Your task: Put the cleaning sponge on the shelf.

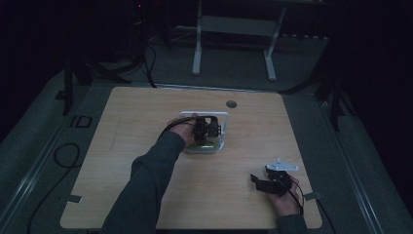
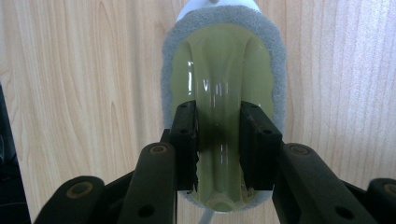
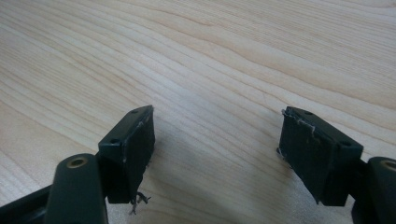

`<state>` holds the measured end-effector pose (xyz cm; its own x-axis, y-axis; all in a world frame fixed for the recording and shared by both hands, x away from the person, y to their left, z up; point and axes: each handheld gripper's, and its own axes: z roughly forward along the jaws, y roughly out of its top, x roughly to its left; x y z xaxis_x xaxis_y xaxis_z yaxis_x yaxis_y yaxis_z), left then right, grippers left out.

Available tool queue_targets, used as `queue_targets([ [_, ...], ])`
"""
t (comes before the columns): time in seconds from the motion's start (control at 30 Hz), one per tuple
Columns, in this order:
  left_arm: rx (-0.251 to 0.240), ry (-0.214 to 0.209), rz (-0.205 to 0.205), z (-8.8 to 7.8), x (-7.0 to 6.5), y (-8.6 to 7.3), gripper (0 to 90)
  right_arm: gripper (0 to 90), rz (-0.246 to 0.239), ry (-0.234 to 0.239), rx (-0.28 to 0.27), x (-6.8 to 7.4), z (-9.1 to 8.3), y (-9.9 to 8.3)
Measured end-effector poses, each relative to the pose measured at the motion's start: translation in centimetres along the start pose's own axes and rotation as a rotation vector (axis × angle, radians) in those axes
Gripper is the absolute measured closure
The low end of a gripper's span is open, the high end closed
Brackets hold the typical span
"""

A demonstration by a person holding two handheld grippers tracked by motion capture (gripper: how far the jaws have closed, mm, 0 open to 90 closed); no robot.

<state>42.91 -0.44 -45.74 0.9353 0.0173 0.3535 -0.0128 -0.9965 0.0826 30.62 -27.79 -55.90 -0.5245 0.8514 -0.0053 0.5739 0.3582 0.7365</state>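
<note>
An olive-green glossy pad with a raised middle ridge and a grey fuzzy rim (image 2: 219, 60) lies on the wooden table (image 1: 136, 117). Its far end meets a white part (image 2: 219, 4). My left gripper (image 2: 217, 144) points down on it, jaws pressed against both sides of the ridge. In the high view the left gripper (image 1: 207, 129) is over the pad (image 1: 209, 145), which sits in a white wire frame (image 1: 216, 115) at mid-table. My right gripper (image 1: 258, 174) rests low near the front right edge. It (image 3: 217, 149) stands open over bare wood, with frayed pads (image 3: 133, 149).
A round cable hole (image 1: 231, 104) lies behind the white frame. Bits of tape (image 1: 73, 198) mark the front corners. A white stand (image 1: 197, 48) and cables (image 1: 63, 156) are on the dark floor beyond and left of the table.
</note>
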Motion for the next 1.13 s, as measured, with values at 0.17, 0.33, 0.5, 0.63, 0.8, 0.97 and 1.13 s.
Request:
queue_targets([
  [0.17, -0.006, 0.006, 0.003, -0.2, -0.1, -0.1, 64.4, 26.1, 0.000, 0.000, 0.000, 0.0, 0.0, 0.0],
  [0.33, -0.015, 0.013, -0.009, -0.5, -0.2, -0.2, 62.1, 26.1, 0.000, 0.000, 0.000, 0.0, 0.0, 0.0],
  [0.5, -0.029, 0.026, -0.018, -1.0, -0.3, -0.3, 59.0, 26.1, 0.000, 0.000, 0.000, 0.0, 0.0, 0.0],
  [0.63, -0.044, 0.034, -0.031, -1.4, -0.4, -0.4, 56.0, 26.1, 0.000, 0.000, -0.001, 0.0, 0.0, 0.0],
  [0.8, -0.058, 0.045, -0.045, -2.2, -0.6, -0.8, 54.8, 26.1, -0.003, -0.001, -0.003, 0.0, 0.0, 0.0],
  [0.97, -0.077, 0.054, -0.056, -3.3, -0.8, -1.3, 54.5, 26.1, -0.001, 0.000, -0.002, 0.0, 0.0, 0.0],
  [1.13, -0.103, 0.074, -0.097, -4.2, -0.9, -1.9, 54.4, 26.1, -0.001, 0.000, -0.002, 0.0, 0.0, 0.0],
])
